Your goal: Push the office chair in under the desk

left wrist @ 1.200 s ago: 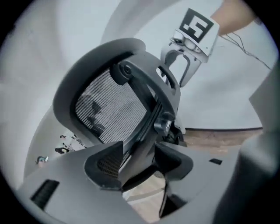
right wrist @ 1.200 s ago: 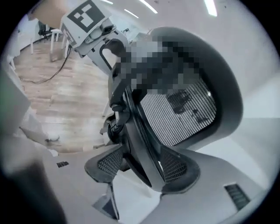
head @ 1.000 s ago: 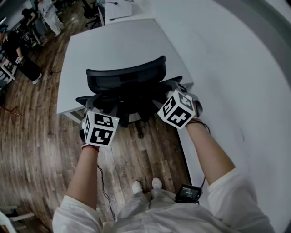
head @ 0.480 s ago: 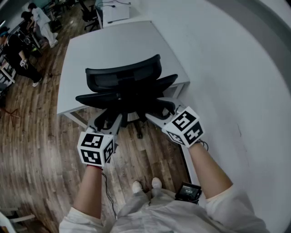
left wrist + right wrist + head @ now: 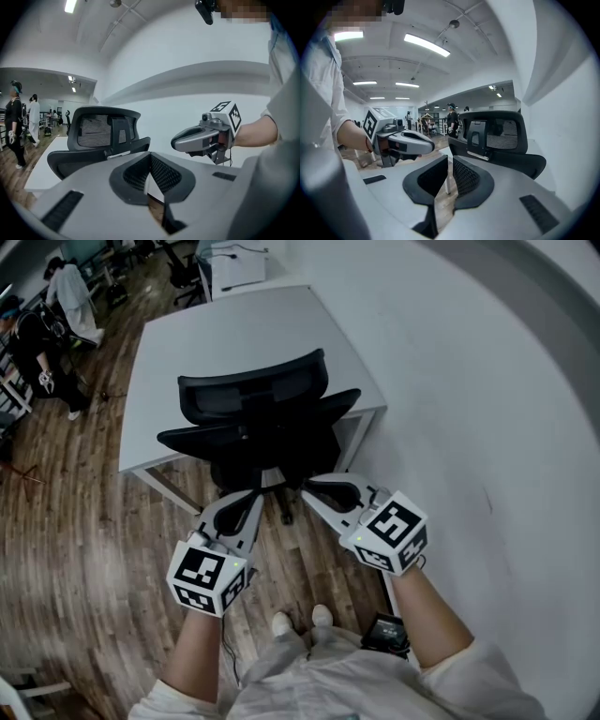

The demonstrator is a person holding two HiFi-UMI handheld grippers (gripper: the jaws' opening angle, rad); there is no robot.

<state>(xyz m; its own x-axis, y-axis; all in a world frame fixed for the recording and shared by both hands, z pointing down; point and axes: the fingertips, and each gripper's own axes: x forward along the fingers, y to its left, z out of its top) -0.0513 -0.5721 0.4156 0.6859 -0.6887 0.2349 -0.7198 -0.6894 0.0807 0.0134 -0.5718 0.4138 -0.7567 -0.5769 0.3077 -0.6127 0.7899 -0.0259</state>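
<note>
Ahead of both tongs, the office chair (image 5: 253, 418) stands at the near edge of the counter (image 5: 234, 329). Its backrest is close against that edge and its seat seems tucked beneath the top, so I judge the push to be as good as done. That would explain why I hold both tongs clear of the chair, side by side and pointed at it, with bare floor (image 5: 89, 521) between their tips and its base.

The left tongs (image 5: 246, 501) are closed on nothing, pads together. The right tongs (image 5: 319, 489) are closing, with a thin slit between the pads and nothing in it.

The counter top beyond the tongs is plain white and bare. The floor under them is dark wood plank. A white wall (image 5: 487, 381) runs along to the right of the right tongs. Far off past the left tongs a few people (image 5: 37, 338) stand among other furniture.
</note>
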